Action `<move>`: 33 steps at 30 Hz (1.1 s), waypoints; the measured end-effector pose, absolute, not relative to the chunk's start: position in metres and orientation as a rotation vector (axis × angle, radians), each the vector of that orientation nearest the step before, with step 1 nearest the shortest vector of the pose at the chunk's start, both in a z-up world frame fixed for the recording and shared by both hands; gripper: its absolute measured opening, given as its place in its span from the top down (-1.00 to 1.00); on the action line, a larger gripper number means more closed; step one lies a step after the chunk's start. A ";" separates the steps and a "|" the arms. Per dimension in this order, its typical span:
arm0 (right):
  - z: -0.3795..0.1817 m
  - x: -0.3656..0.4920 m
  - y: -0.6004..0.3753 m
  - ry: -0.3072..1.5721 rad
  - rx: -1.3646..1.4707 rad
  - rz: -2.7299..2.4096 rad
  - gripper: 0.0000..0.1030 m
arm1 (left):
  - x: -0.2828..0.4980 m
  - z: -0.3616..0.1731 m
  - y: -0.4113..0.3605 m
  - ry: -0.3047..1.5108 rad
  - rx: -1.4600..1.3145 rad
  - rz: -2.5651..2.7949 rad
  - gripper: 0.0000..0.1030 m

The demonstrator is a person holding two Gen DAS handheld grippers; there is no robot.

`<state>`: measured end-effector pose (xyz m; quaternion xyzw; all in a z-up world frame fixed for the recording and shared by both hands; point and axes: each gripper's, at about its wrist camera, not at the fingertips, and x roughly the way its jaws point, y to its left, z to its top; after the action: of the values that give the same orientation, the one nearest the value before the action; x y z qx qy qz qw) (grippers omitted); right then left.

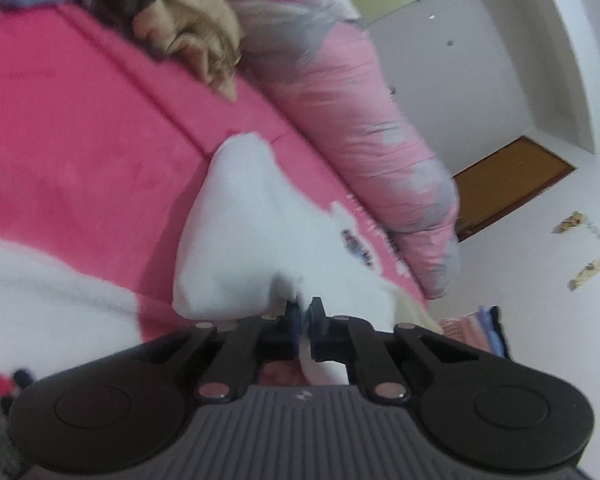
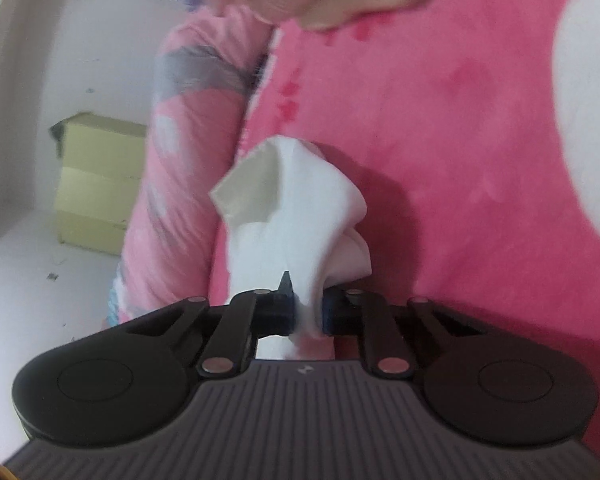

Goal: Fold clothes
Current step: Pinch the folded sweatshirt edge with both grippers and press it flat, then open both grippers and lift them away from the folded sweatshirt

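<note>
1. One white garment (image 1: pixel 240 232) is showing in the left wrist view and one bunch of white cloth (image 2: pixel 296 216) in the right wrist view; whether both are the same piece cannot be told.
2. The left gripper (image 1: pixel 305 316) is pinching the white garment, its jaws standing nearly closed with a thin fold of cloth between them; the garment is hanging forward over the pink bed cover (image 1: pixel 80 120).
3. The right gripper (image 2: pixel 306 312) is clamping the white cloth, jaws pressed in on a narrow wad, the rest puffing up in front of the fingers above the pink cover.
4. One rolled pink-and-grey quilt (image 1: pixel 364 132) is lying along the far edge of the bed, beside the wall.
5. One beige garment (image 1: pixel 196 36) is sitting crumpled on the bed near the quilt, well apart from the white one.
6. One yellow-green box (image 2: pixel 96 184) is resting against the white wall, beside the quilt.
</note>
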<state>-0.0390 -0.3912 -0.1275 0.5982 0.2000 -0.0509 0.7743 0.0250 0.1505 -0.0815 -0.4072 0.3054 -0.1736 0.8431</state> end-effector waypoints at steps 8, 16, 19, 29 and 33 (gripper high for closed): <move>-0.108 -0.131 -0.380 0.460 1.271 -0.009 0.82 | -0.068 -0.067 0.175 0.694 -0.806 -0.418 0.91; -0.136 -0.196 -0.392 0.599 1.251 -0.018 0.60 | -0.124 -0.101 0.220 0.767 -0.779 -0.338 0.67; -0.109 -0.202 -0.400 0.589 1.108 -0.044 0.40 | -0.129 -0.085 0.231 0.696 -0.708 -0.324 0.33; -0.085 -0.150 -0.414 0.600 0.903 -0.012 0.35 | -0.081 -0.080 0.223 0.722 -0.682 -0.381 0.14; -0.095 -0.131 -0.415 0.634 0.899 -0.016 0.36 | -0.069 -0.091 0.226 0.761 -0.731 -0.417 0.21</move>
<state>-0.1313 -0.4149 -0.0946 0.4273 0.3014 -0.0078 0.8524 -0.0693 0.2259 -0.0906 -0.3463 0.3606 -0.1975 0.8432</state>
